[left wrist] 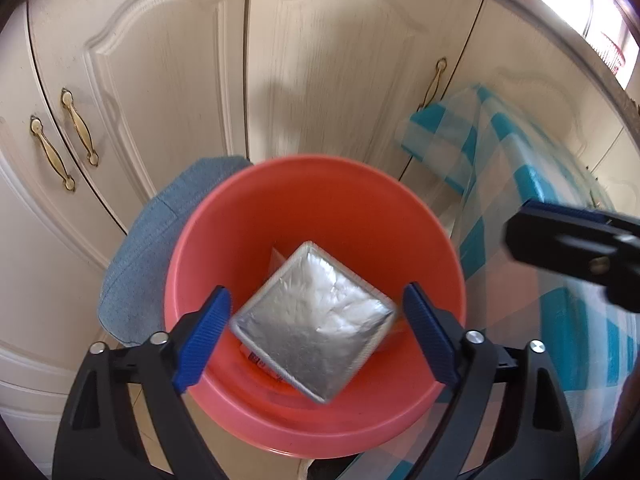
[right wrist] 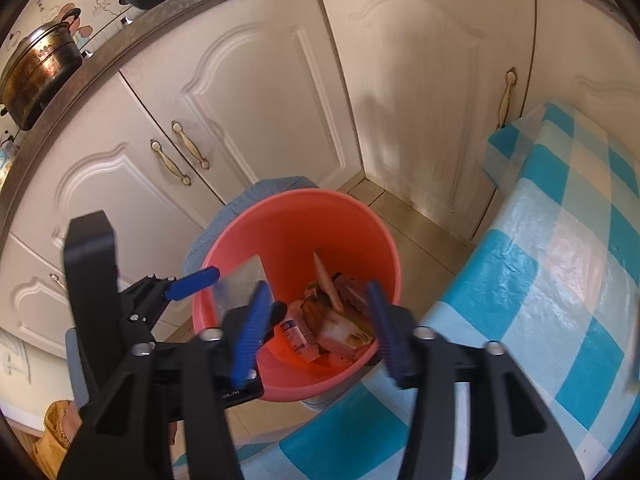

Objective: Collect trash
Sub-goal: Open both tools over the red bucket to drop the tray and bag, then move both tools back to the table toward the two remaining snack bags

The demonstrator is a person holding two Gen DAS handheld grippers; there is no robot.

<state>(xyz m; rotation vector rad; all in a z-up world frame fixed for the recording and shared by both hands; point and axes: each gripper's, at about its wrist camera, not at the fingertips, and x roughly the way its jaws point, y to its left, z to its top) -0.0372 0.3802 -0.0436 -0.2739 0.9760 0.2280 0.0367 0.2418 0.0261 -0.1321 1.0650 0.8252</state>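
A red bucket point(left wrist: 248, 216) stands on the floor below both grippers. My left gripper point(left wrist: 316, 324) hangs over it with a square silver foil packet point(left wrist: 316, 320) between its blue pads. The packet's corners come close to both pads, which do not press on it. In the right wrist view the packet point(right wrist: 240, 286) hovers at the bucket's point(right wrist: 352, 216) left rim beside one of the left gripper's fingers point(right wrist: 194, 282). My right gripper point(right wrist: 318, 330) is open over the bucket with nothing between its fingers. Wrappers and food scraps point(right wrist: 332, 316) lie at the bottom.
Cream cabinet doors point(right wrist: 260, 112) with brass handles point(right wrist: 188, 148) stand behind the bucket. A blue cloth pad point(left wrist: 148, 252) sits behind and left of it. A table with a blue and white checked cover point(right wrist: 540, 264) stands close on the right. A pot point(right wrist: 40, 72) is on the counter.
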